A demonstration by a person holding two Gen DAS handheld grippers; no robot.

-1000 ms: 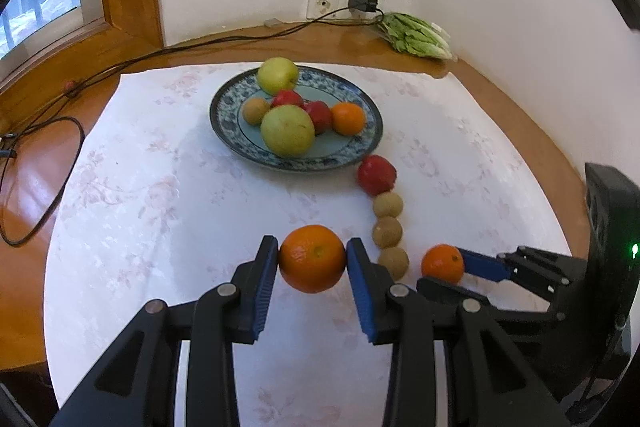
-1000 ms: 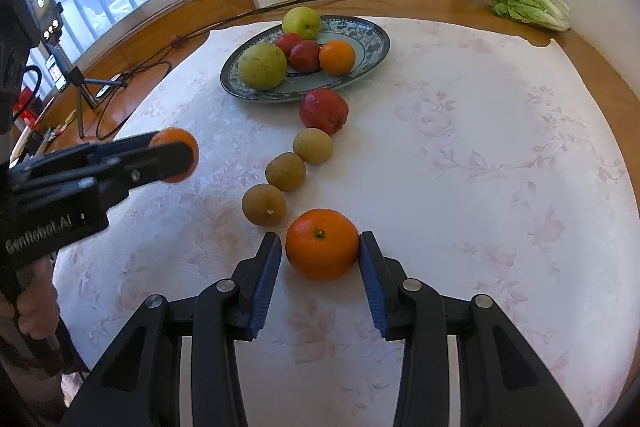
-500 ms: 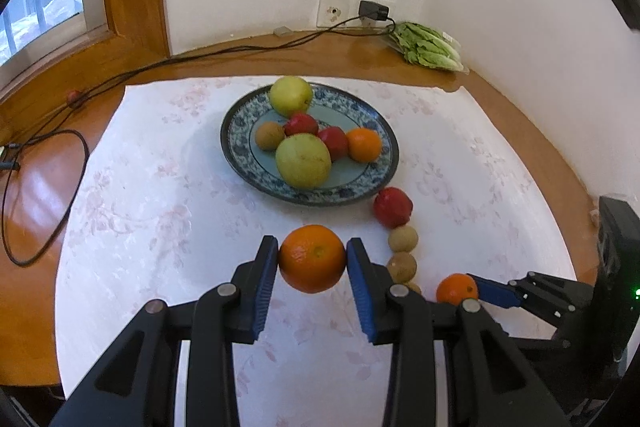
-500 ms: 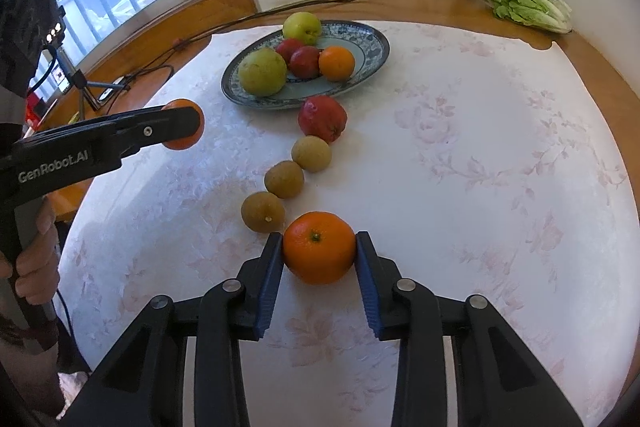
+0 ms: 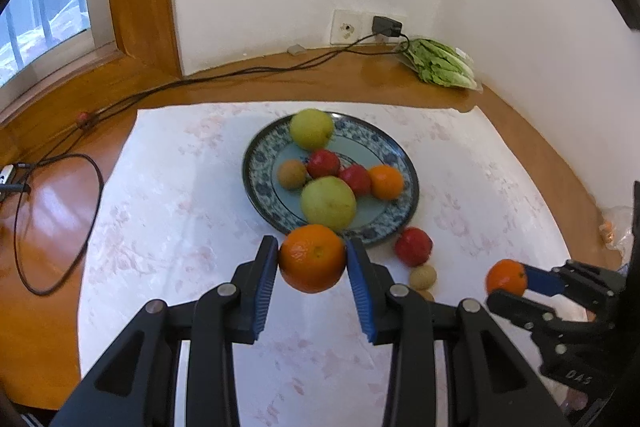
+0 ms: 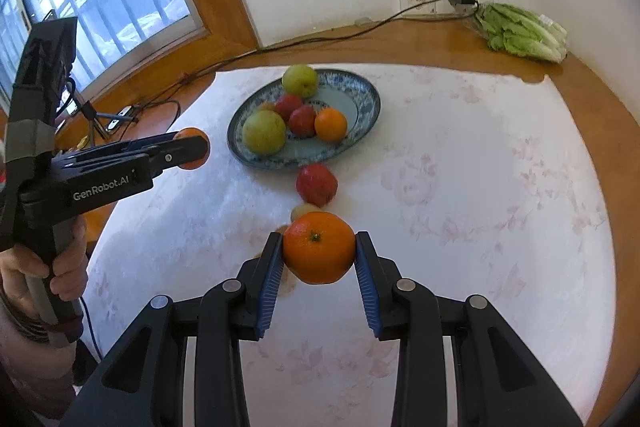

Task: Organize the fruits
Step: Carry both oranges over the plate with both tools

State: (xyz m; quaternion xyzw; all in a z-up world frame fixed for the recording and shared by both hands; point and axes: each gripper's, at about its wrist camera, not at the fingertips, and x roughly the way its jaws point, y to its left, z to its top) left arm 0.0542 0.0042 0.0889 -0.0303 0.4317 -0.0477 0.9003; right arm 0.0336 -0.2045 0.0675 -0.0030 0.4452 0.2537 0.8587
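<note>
Oranges (image 5: 312, 258) aloft, apparently, in both tongs (image 6: 319, 257)

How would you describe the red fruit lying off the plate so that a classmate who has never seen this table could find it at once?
Start at the blue patterned plate of fruit on the white floral tablecloth. Just outside its near rim, on the cloth, lies one red fruit, heading a short line of small brown fruits. Unlike the two red fruits on the plate, it rests on the cloth.
</note>
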